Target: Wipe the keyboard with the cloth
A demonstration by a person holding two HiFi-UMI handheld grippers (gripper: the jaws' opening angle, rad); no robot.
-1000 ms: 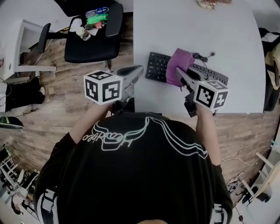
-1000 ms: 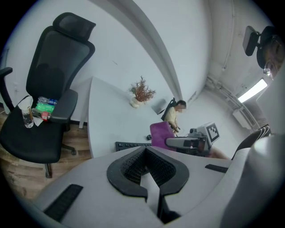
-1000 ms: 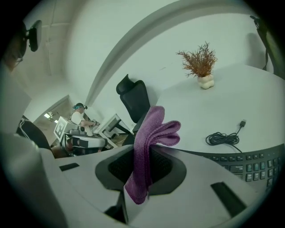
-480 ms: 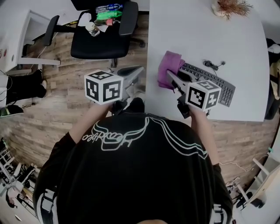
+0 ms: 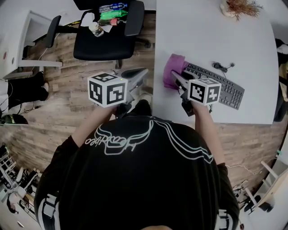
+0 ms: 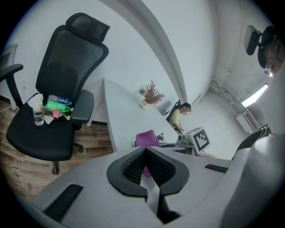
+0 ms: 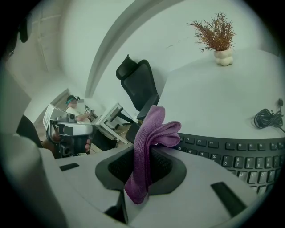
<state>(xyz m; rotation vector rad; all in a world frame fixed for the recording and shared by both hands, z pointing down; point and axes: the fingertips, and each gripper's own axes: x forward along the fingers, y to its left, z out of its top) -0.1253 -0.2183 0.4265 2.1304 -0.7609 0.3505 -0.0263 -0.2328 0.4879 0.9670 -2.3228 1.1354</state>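
A black chair [image 5: 102, 41] bearing bottles [image 5: 109, 15] stands left of the table [image 5: 202, 36], a plant [image 5: 237, 7] at its far edge.

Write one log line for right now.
right gripper: shut on purple cloth | cloth: at keyboard left end | left gripper: shut, empty, over floor

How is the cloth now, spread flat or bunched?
Bunched: the cloth is folded up, pinched between the right gripper's jaws.

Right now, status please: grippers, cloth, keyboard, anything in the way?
Right gripper shut on the cloth, at the left end of the keyboard. Left gripper shut, empty, off the table over the floor. Cable lies behind the keyboard, clear of the keys.
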